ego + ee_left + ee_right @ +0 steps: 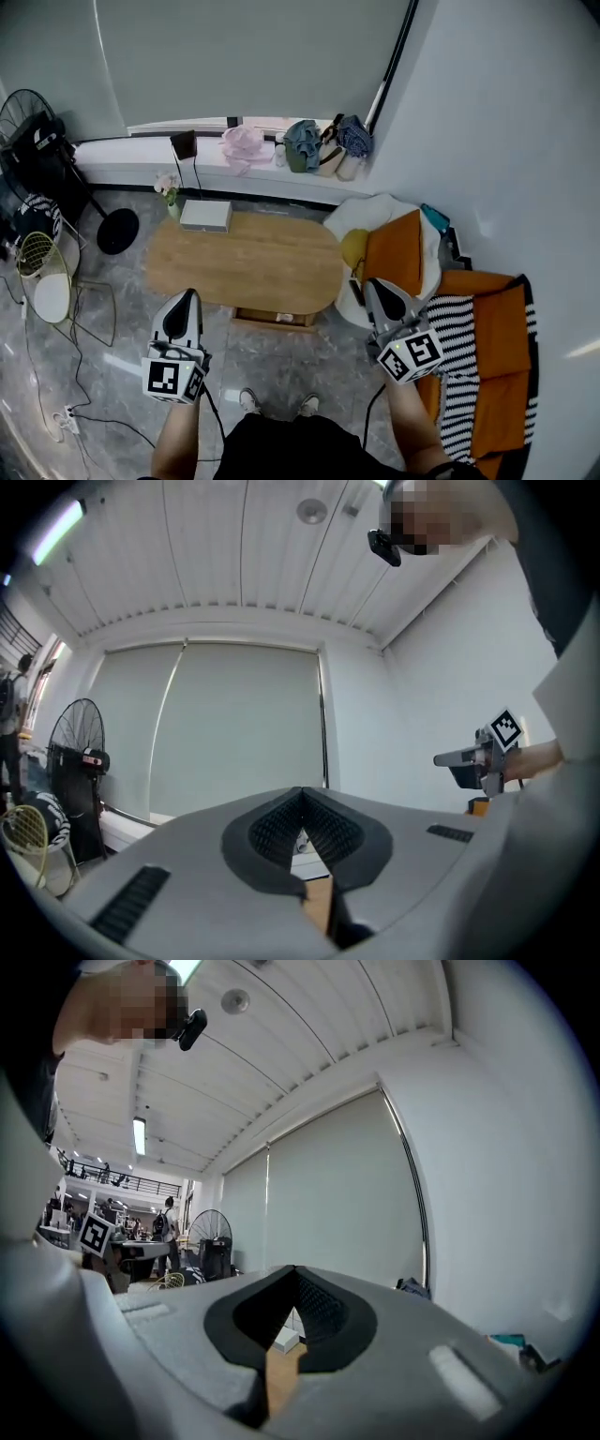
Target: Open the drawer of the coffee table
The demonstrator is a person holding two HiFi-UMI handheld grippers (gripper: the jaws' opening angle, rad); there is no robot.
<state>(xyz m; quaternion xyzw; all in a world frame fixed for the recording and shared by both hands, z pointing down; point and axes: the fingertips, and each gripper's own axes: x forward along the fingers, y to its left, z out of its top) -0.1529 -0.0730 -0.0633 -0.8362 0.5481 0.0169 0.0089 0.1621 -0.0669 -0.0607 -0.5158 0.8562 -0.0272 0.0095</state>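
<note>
Both grippers hang level, well above the coffee table (244, 258): the left gripper (188, 296) at its 7 o'clock, the right gripper (372, 285) at its 5 o'clock. Each has its jaws pressed together on nothing. The drawer (274, 318) sits under the tabletop's 6 o'clock edge and seems to stick out a little, just ahead of the person's shoes (249, 400). Lowered with jaws like this, a gripper would likely shove the front inward rather than catch it. A hard pull could bring the drawer out onto the feet.
</note>
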